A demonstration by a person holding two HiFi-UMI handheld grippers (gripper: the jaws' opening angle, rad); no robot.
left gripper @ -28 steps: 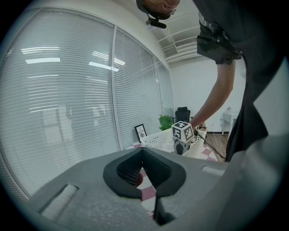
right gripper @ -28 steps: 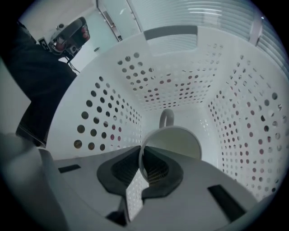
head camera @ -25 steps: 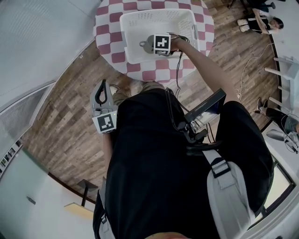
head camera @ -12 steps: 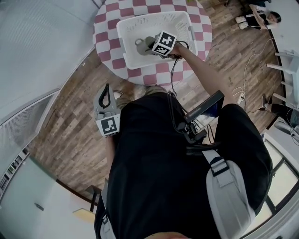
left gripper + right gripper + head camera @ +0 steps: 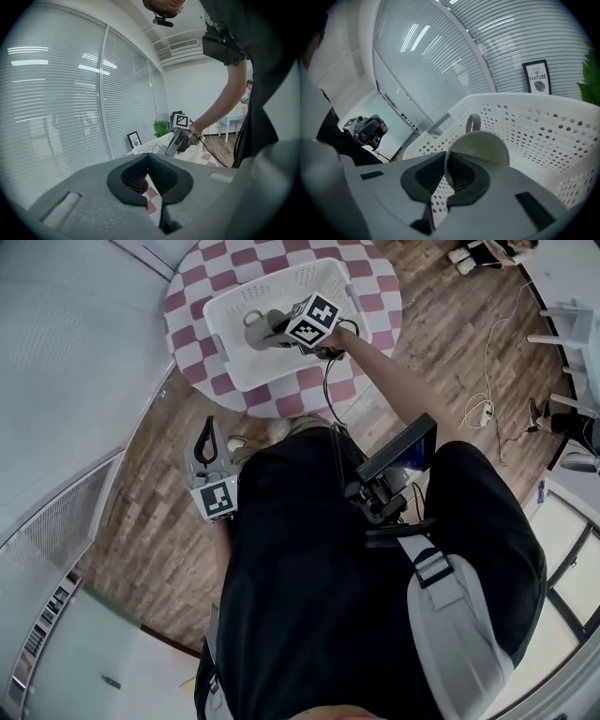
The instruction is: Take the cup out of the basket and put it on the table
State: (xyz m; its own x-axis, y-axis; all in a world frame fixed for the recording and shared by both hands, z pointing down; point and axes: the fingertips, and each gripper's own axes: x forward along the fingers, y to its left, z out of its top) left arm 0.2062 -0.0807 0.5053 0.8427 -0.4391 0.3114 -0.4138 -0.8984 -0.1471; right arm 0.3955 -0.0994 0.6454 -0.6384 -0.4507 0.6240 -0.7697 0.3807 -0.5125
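Arm outstretched, the right gripper pinches the cup's rim over the basket; the left gripper, jaws together, hangs by the hip.

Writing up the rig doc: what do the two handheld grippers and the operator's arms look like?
Both the left gripper and right gripper are grey moulded shells; their fingers carry black ribbed pads. Each bears a white cube with black square markers. A black cable runs from the right one. The person wears a black short-sleeved top.

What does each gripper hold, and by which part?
The right gripper holds the cup by its rim, pinched between the jaws. The left gripper is shut and holds nothing.
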